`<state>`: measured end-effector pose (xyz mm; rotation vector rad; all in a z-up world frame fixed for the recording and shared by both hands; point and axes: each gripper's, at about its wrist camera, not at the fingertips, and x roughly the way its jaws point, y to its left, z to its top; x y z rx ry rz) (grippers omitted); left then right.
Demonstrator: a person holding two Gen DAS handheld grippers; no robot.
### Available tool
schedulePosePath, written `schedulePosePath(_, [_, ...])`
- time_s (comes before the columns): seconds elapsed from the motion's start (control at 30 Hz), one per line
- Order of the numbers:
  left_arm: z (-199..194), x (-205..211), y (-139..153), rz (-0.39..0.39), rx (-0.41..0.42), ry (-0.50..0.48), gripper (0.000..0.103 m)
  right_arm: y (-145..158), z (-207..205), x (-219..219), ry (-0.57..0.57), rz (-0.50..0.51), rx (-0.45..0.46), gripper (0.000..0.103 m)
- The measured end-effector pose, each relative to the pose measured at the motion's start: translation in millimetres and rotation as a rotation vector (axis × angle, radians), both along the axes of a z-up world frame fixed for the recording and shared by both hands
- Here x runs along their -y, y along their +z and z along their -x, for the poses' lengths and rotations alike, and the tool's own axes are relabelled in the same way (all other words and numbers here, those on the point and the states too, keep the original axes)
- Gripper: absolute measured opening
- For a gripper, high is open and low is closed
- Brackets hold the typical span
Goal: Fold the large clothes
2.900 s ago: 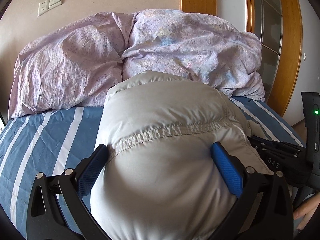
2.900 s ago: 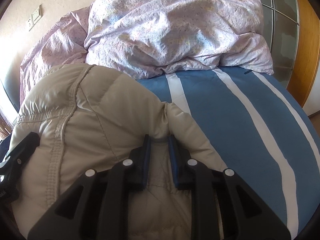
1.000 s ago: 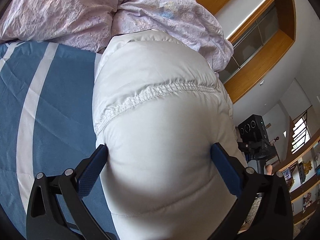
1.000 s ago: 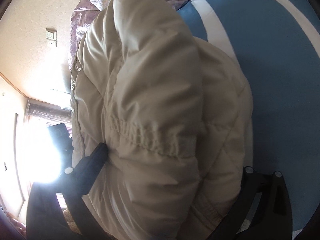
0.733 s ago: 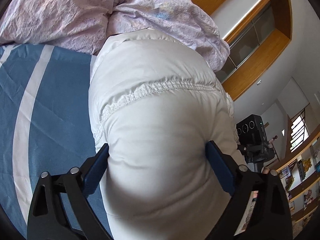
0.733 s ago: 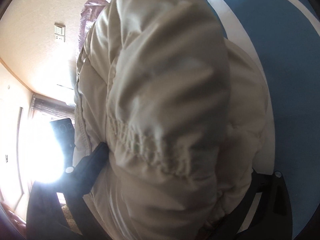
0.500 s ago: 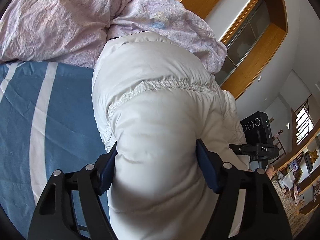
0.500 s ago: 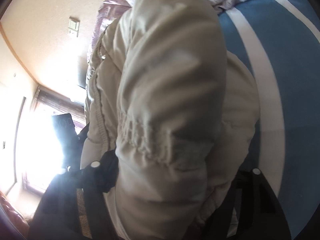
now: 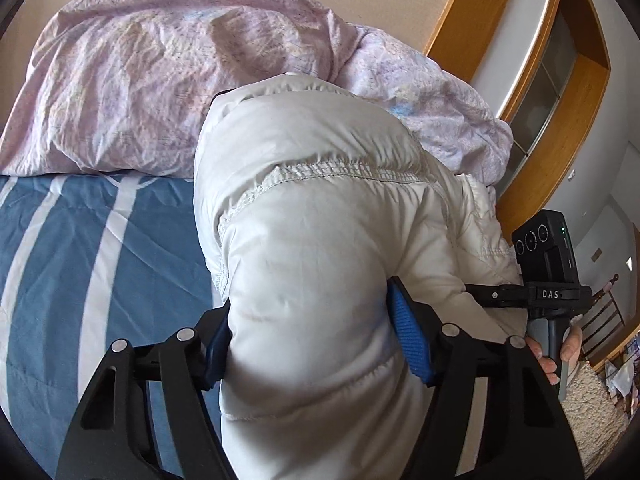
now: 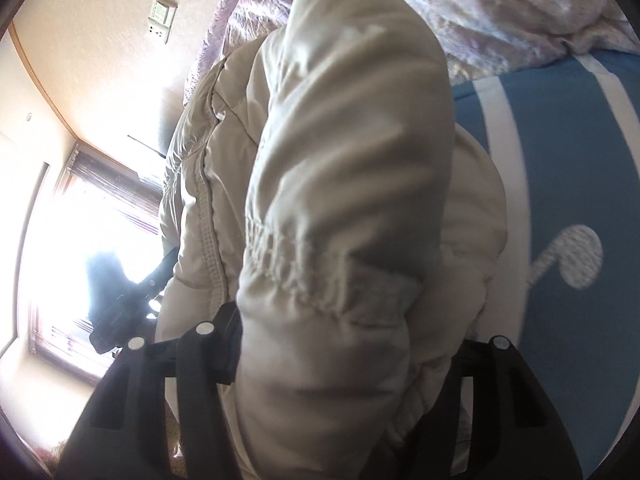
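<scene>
Home bedroom, striped blue bed [image 9: 100, 248], rumpled lilac duvet [image 9: 152, 80], wooden wardrobe [image 9: 560, 92]

Puffy jacket [image 9: 320, 240] pale grey-white, reading beige in right wrist view. Bedsheet [image 9: 80, 260] blue with white stripes; a white speckled music note [image 10: 576, 256] printed on it. Crumpled duvet [image 9: 160, 80] pale lilac, fine speckled print. Left gripper pads [image 9: 408, 340] blue; frames black.
</scene>
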<state>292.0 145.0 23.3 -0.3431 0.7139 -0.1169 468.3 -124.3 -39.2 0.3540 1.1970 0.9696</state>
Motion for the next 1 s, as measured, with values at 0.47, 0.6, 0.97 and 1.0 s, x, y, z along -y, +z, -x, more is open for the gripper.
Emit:
schedulePosePath(0.47, [-8, -24, -21, -0.081, 0.006, 0.06, 0.071, -21, 14, 6, -0.126, 0.023, -0.006, 0.071])
schedulePosePath(0.6, [-6, -23, -20, -0.104, 0.008, 0.079, 0.077, -15, 31, -3, -0.179, 0.094, 0.049, 0.081])
schedulePosePath(0.97, [18, -6, 7, -0.281, 0.068, 0.144, 0.082, 67, 84, 16, -0.331, 0.371, 0.348, 0.088])
schedulePosePath(1.0, [20, -7, 10, -0.279, 0.068, 0.15, 0.082, 77, 91, 17, -0.369, 0.41, 0.399, 0.089])
